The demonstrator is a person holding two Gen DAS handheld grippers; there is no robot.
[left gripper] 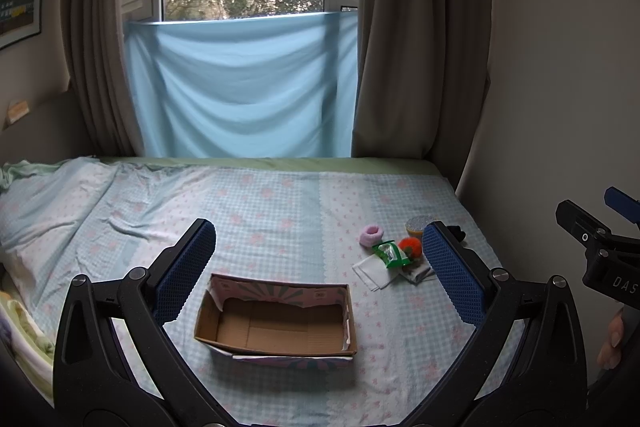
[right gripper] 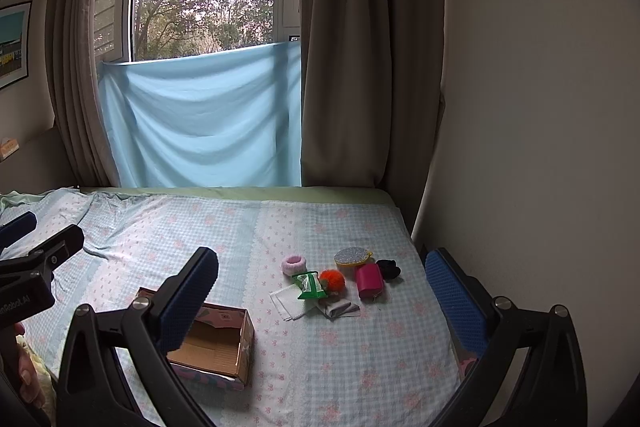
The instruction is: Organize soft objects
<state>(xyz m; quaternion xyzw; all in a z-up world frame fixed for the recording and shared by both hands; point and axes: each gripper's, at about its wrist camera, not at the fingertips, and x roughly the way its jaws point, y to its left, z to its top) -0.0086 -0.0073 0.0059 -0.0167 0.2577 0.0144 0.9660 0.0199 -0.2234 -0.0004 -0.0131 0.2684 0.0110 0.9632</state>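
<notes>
Both grippers hover spread wide and empty above the bed (right gripper: pixel 360 367): the left gripper (left gripper: pixel 318 267) over the empty cardboard box (left gripper: pixel 276 323), the right gripper (right gripper: pixel 322 291) facing the soft objects. These lie in one tight heap well to the right of the box: a pink ring (right gripper: pixel 293 263), an orange pompom (right gripper: pixel 333 279), a green packet (right gripper: pixel 310 286) and white cloths (right gripper: pixel 290 303). Because they touch and overlap, a pinch could probably catch two at once or drag a cloth along, and the soft bedding may let the box tip.
</notes>
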